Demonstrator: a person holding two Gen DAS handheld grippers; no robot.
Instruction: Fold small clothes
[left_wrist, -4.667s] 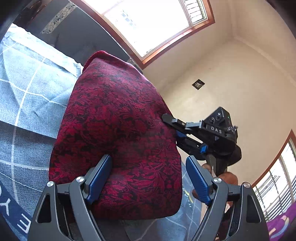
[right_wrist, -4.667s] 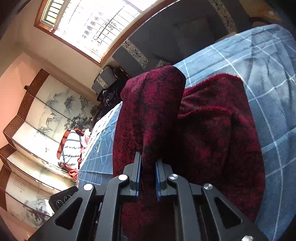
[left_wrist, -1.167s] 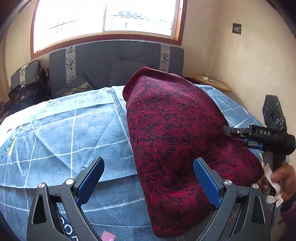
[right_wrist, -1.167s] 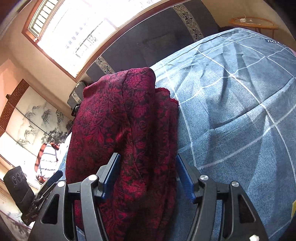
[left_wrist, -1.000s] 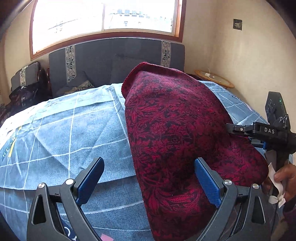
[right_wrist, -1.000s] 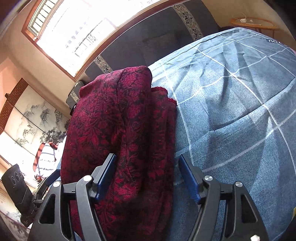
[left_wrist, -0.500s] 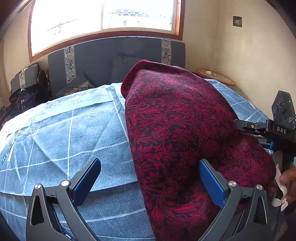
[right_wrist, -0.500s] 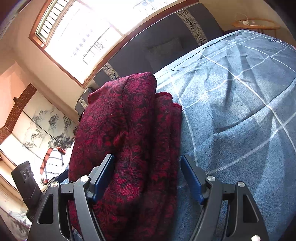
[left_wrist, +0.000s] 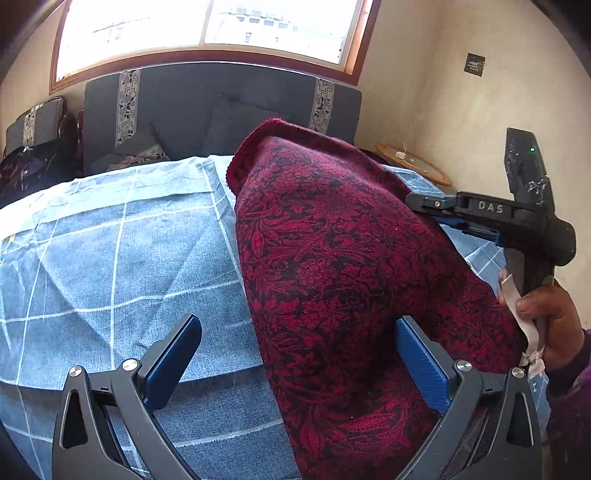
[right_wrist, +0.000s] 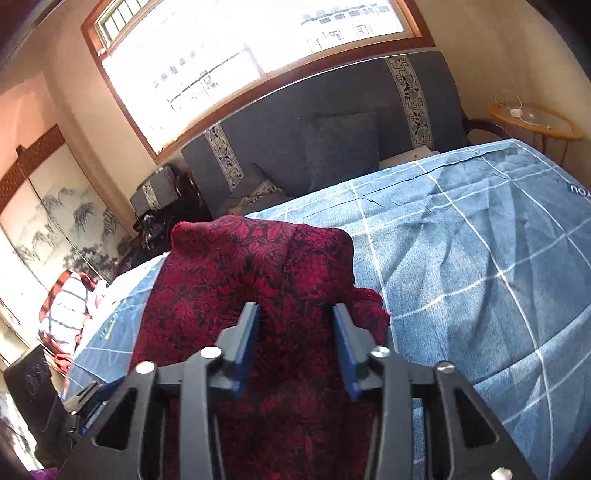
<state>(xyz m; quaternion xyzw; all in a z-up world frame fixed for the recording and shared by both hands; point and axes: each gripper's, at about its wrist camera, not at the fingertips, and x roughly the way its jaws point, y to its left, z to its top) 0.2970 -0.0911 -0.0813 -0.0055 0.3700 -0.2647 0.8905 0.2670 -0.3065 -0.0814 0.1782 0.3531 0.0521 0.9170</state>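
From the left hand-held gripper (left_wrist: 295, 365) we look low and close across the bed (left_wrist: 110, 236) toward the grey sofa back (left_wrist: 221, 99) and the window (left_wrist: 207, 26). From the right hand-held gripper (right_wrist: 297, 345) we face the same sofa back (right_wrist: 332, 122) and window (right_wrist: 258, 40), tilted, very near the red garment (right_wrist: 258, 280). Both views share that garment (left_wrist: 332, 258), the bed (right_wrist: 480, 258) and the round side table (left_wrist: 413, 166) (right_wrist: 532, 122); our left view also catches the right hand-held gripper (left_wrist: 424, 206) at its right edge.
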